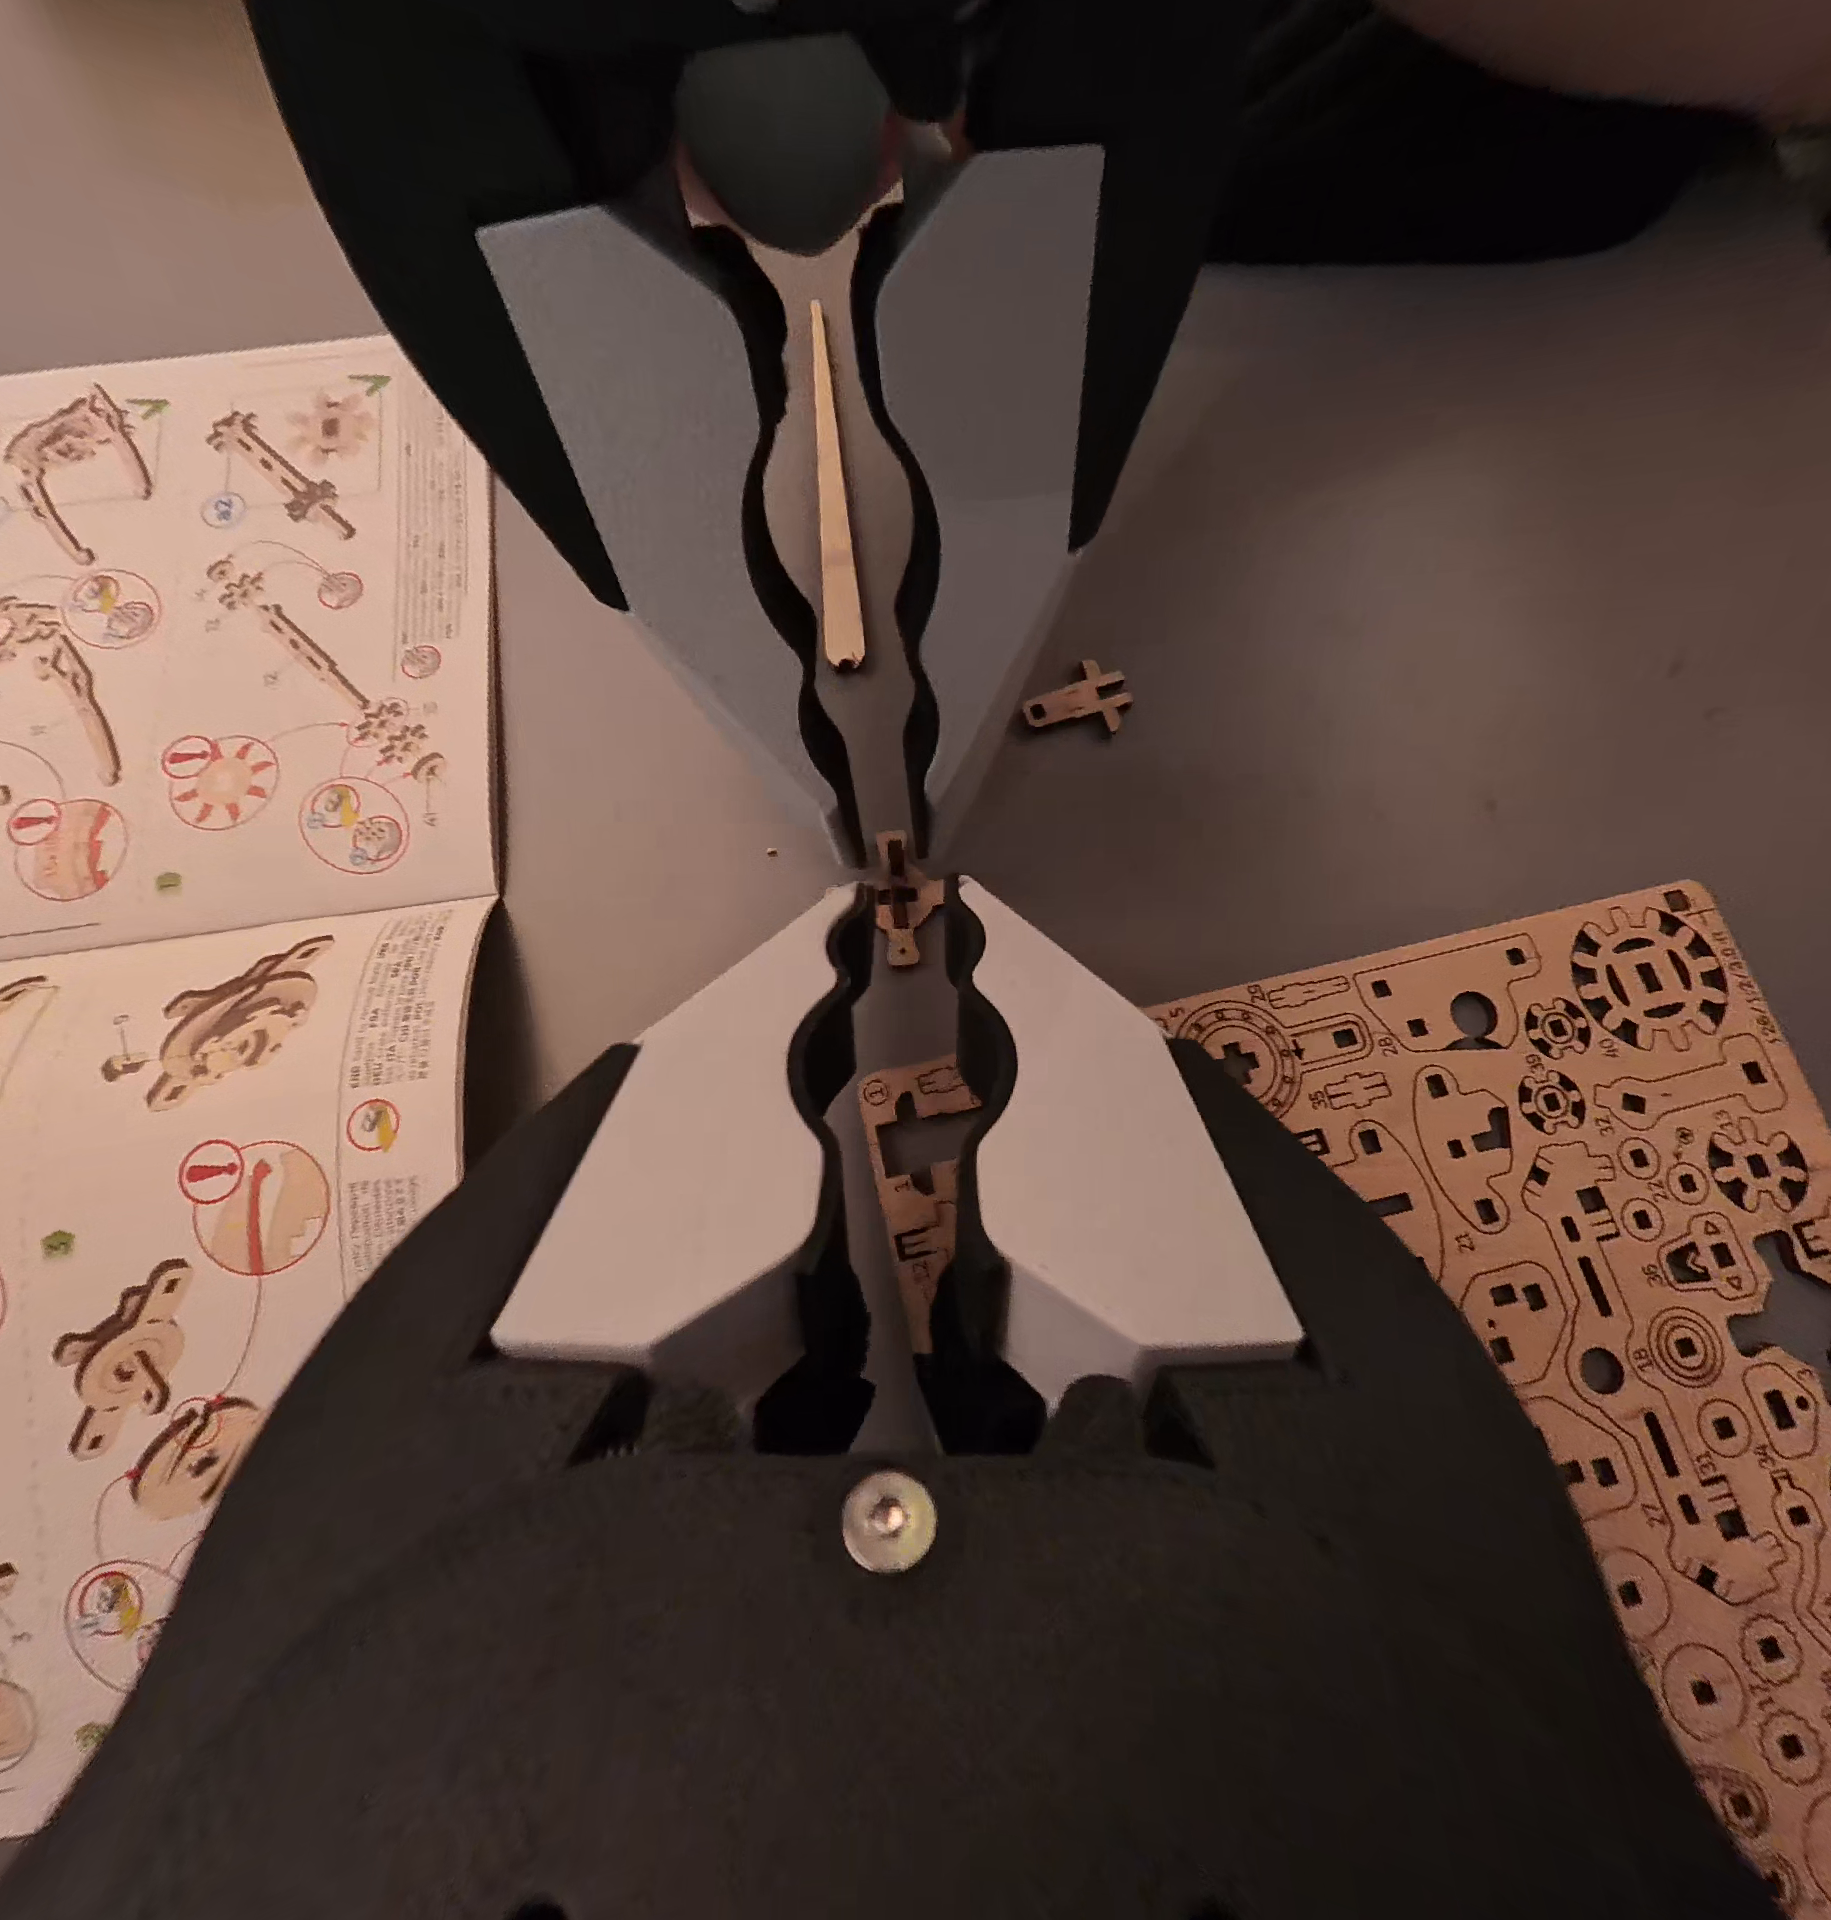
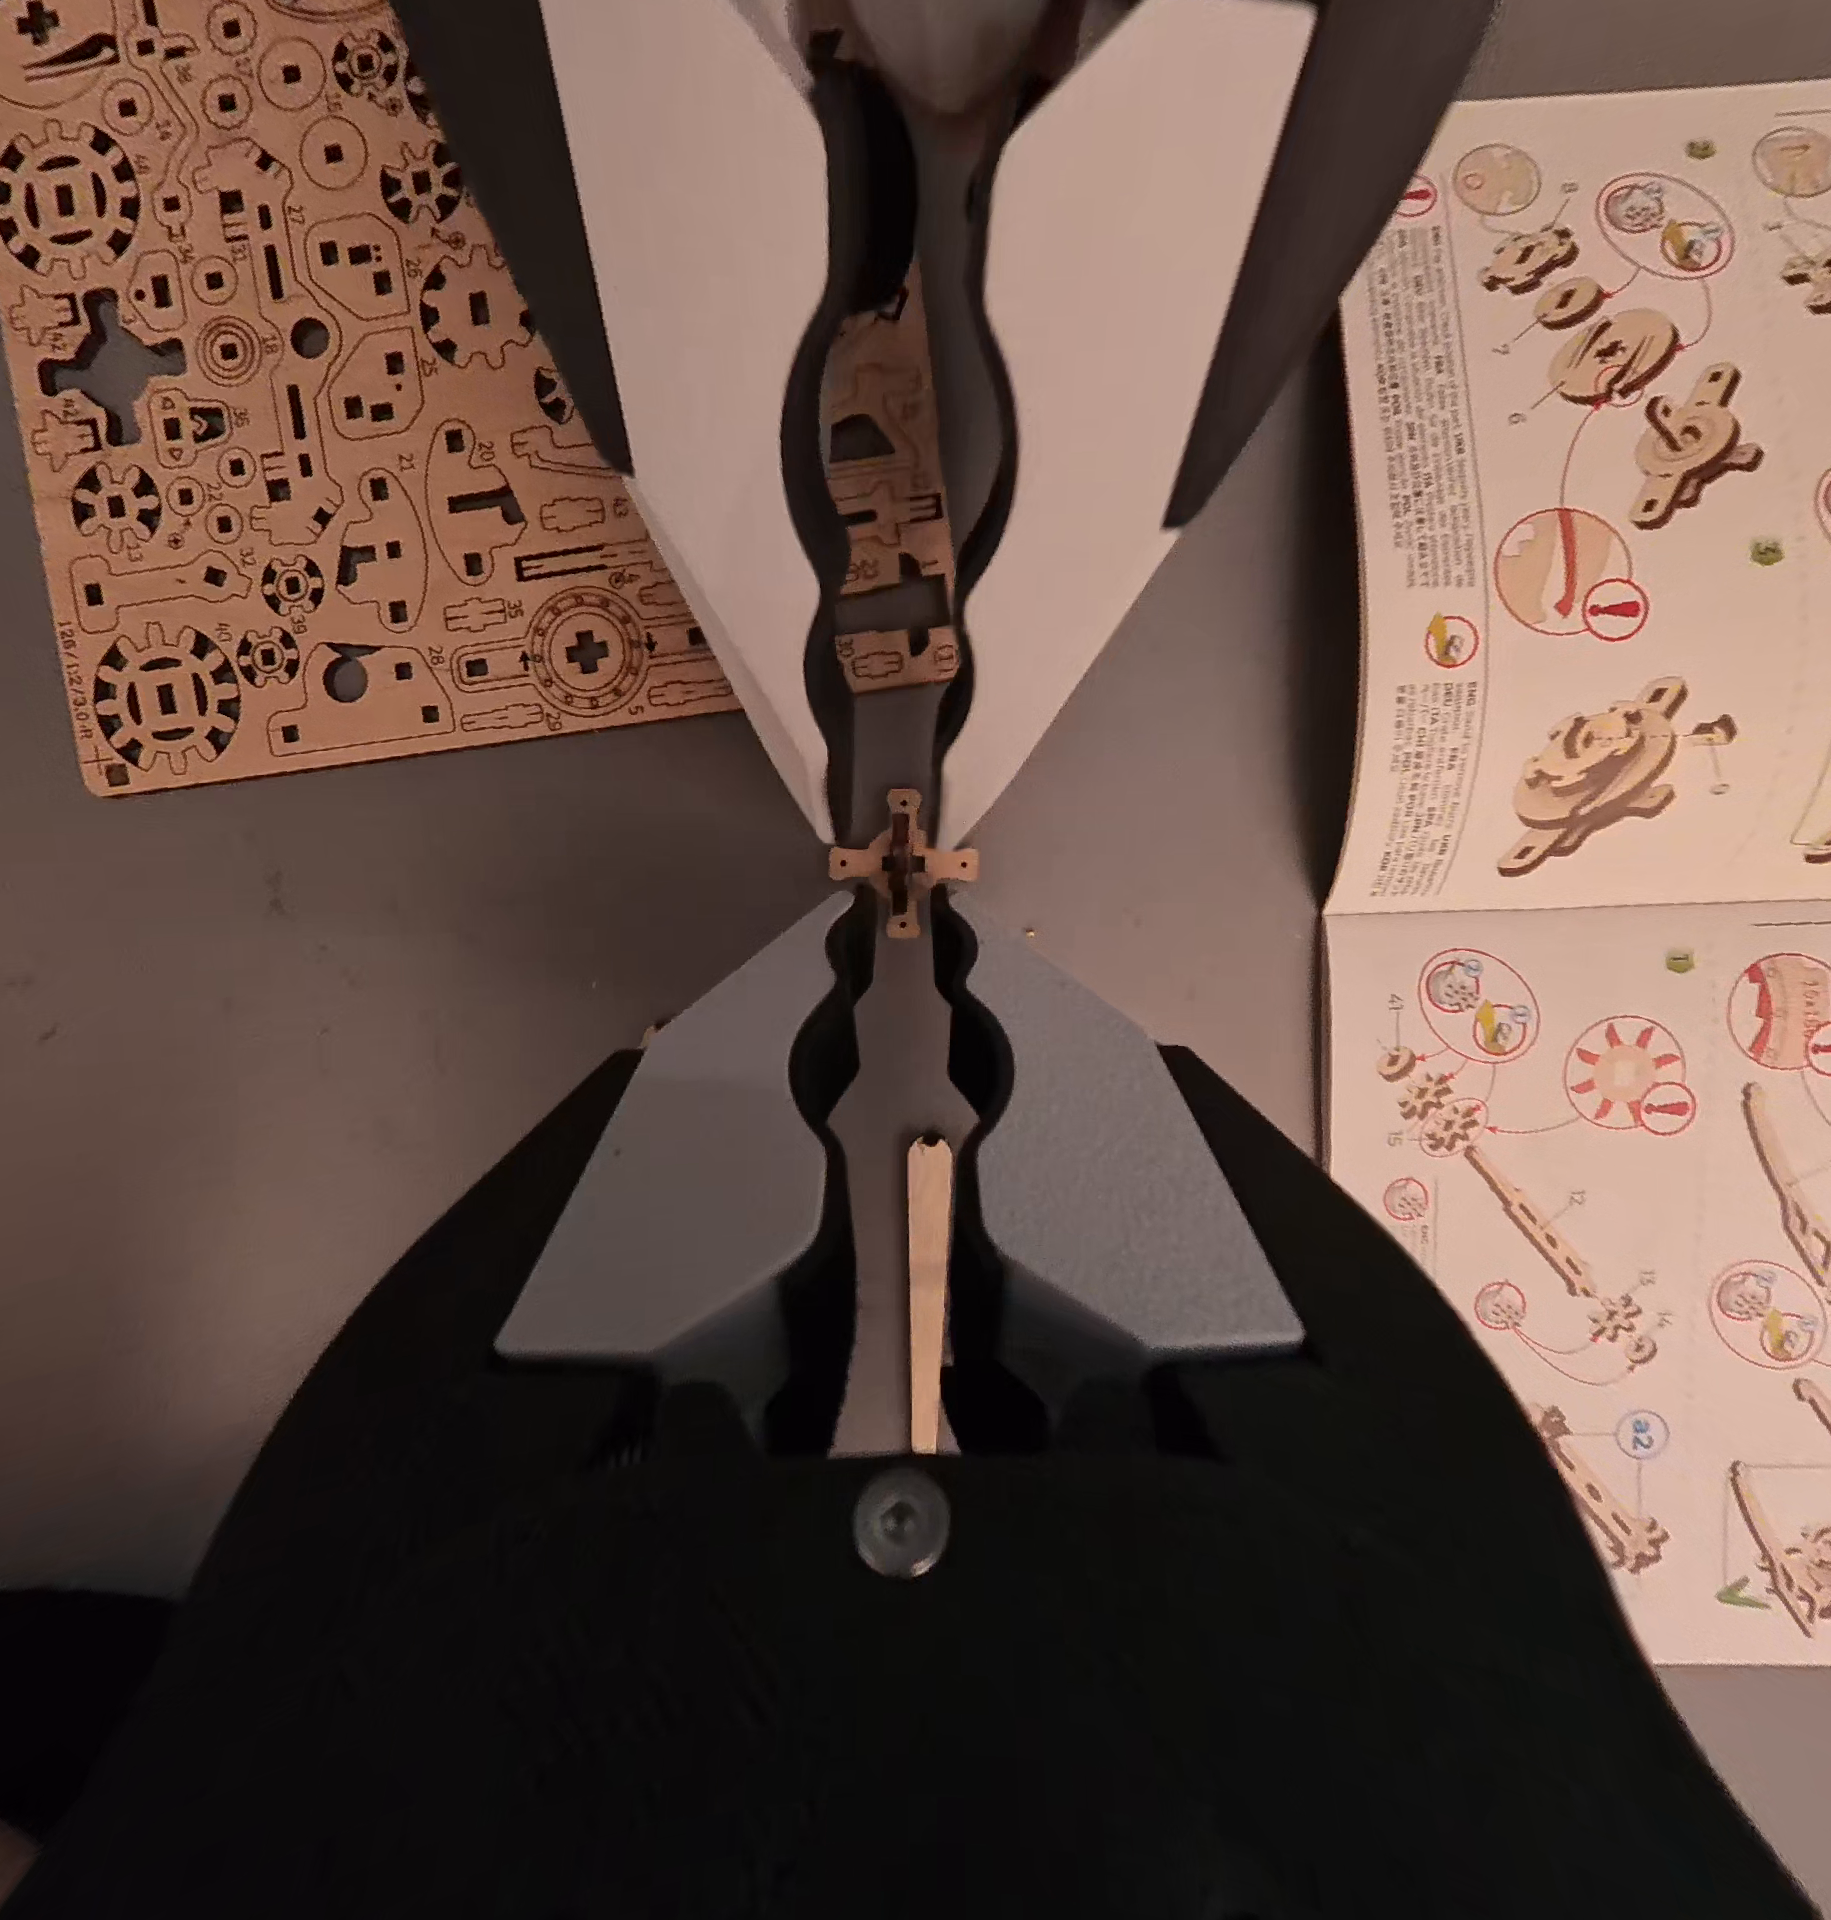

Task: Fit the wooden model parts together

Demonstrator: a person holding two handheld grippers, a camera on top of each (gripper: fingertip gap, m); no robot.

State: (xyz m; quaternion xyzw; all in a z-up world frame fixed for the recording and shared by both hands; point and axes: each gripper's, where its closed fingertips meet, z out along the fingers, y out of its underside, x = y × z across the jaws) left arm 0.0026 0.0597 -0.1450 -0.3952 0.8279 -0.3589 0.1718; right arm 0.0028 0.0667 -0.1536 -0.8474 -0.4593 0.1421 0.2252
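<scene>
My left gripper (image 1: 898, 896) and right gripper (image 2: 903, 920) meet tip to tip above the grey table. Each is shut on a small flat wooden part. The two parts cross each other as one small cross-shaped piece (image 2: 900, 864), which also shows in the left wrist view (image 1: 898, 914). The right gripper (image 1: 895, 844) comes in from the top of the left wrist view. The left gripper (image 2: 895, 821) comes in from the top of the right wrist view. How deep the parts sit in each other is hidden by the fingertips.
A laser-cut wooden parts sheet (image 1: 1513, 1195) (image 2: 267, 416) lies beside the left gripper. An open instruction booklet (image 1: 194, 831) (image 2: 1617, 831) lies on the other side. A thin wooden stick (image 1: 838, 499) (image 2: 926, 1288) lies under the right gripper. A loose small wooden part (image 1: 1079, 704) lies nearby. Left and right tips are no more than a few centimetres apart.
</scene>
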